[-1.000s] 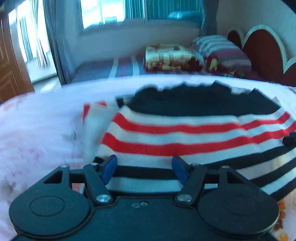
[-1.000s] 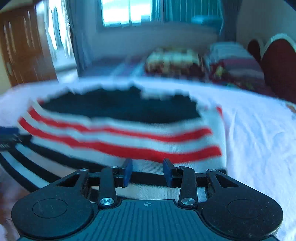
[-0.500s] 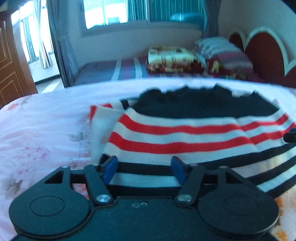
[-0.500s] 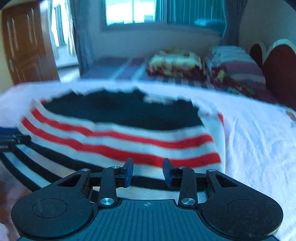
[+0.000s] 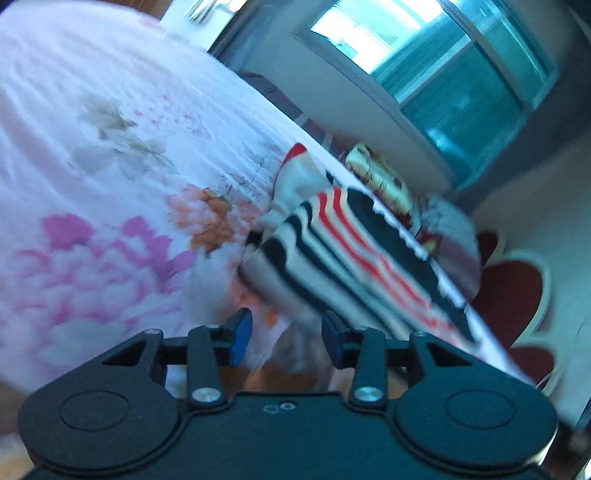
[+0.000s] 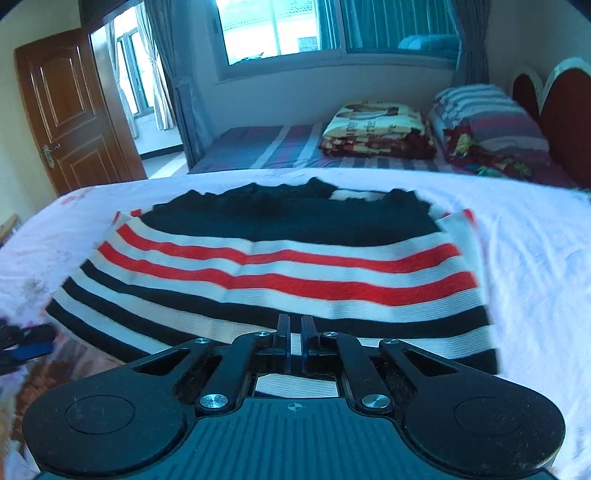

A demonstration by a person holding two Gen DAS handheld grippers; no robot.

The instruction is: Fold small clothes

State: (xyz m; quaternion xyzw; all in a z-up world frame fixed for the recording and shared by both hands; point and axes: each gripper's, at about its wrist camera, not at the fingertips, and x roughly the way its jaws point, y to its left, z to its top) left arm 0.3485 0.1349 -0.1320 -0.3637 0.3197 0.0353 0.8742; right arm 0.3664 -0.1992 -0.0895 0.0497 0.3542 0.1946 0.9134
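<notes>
1 ribbed striped sweater (image 6: 280, 258), right gripper (image 6: 294, 347) seemingly pinching it, left gripper (image 5: 284, 338) closing empty

Home bedroom: beds (image 6: 258, 147), pillow (image 6: 487, 110), curtained window (image 6: 280, 33), wooden door (image 6: 74, 110).

The right gripper (image 6: 294, 341) has its jaws closed at the near hem of the striped sweater (image 6: 280, 269), which lies flat on the white bedsheet (image 6: 535, 266). The left gripper (image 6: 26, 343) is at the far left edge.
</notes>
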